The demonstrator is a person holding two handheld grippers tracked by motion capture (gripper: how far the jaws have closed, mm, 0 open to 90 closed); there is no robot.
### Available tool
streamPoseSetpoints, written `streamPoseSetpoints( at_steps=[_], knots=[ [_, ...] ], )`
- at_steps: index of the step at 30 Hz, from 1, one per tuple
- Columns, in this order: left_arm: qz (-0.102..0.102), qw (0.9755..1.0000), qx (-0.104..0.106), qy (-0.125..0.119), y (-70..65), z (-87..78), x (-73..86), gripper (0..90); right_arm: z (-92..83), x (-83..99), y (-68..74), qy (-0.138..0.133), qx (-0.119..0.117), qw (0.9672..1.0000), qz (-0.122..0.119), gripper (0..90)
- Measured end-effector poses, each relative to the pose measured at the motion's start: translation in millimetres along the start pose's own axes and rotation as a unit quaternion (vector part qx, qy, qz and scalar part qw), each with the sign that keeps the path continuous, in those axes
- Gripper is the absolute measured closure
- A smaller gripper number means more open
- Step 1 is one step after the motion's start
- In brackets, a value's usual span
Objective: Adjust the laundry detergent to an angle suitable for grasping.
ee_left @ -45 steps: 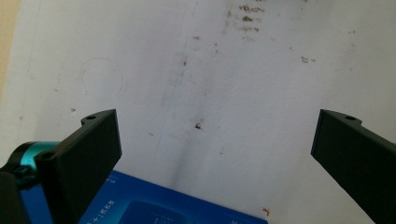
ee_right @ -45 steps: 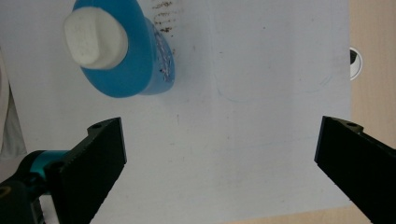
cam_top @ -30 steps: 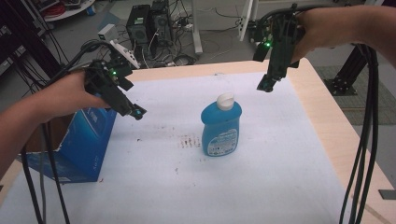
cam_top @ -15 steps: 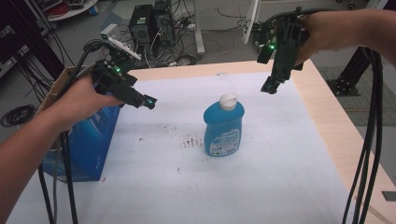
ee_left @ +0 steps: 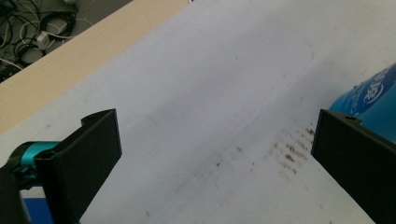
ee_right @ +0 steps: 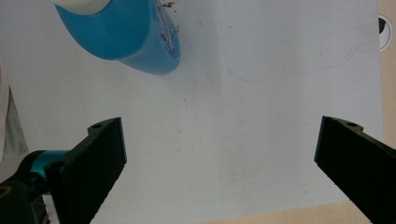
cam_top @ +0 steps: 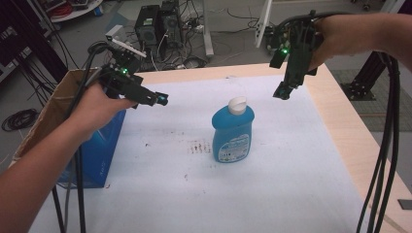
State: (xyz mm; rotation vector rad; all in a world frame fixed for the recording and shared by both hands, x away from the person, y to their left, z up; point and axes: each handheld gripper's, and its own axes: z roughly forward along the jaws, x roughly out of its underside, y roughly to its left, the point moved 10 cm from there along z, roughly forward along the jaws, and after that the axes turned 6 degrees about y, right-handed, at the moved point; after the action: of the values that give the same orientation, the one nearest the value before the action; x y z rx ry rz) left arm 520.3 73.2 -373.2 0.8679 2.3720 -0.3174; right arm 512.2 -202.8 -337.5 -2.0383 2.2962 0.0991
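High view first: the blue bottle [cam_top: 232, 132] stands upright about mid-table on the white sheet [cam_top: 291, 174], white cap [cam_top: 237, 104] on top, so its long axis runs straight up and the label faces the person. The left claw [cam_top: 160, 100] hangs in the air to the left of it, well apart, next to the blue box [cam_top: 97, 145]. The right claw [cam_top: 283, 92] hangs up and to the right, pointing down, also not touching. My worry: the bottle looks tall and narrow at the foot, so a one-sided nudge near the cap would probably tip it over before either claw closes.

Left gripper view: the left claw is spread wide, nothing between the jaws, just stained sheet, and the bottle's label edge [ee_left: 373, 95] peeks in behind the right-hand jaw. Coming in at that angle, I'd guess a jaw clips the side instead of straddling it.

Right gripper view: the right claw is spread wide too and empty, with the bottle [ee_right: 130, 37] at the top left, off its centre line.
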Motion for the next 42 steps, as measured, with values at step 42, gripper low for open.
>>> streamPoseSetpoints(
  at_steps=[42],
  knots=[
    [-0.004, 0.9662, 0.085, -0.243, -43.9, 4.3, -0.8, 1.6, 12.0, 7.2, 2.7, 0.012, -0.007, 0.9999, 0.001, 1.5]
  ],
)
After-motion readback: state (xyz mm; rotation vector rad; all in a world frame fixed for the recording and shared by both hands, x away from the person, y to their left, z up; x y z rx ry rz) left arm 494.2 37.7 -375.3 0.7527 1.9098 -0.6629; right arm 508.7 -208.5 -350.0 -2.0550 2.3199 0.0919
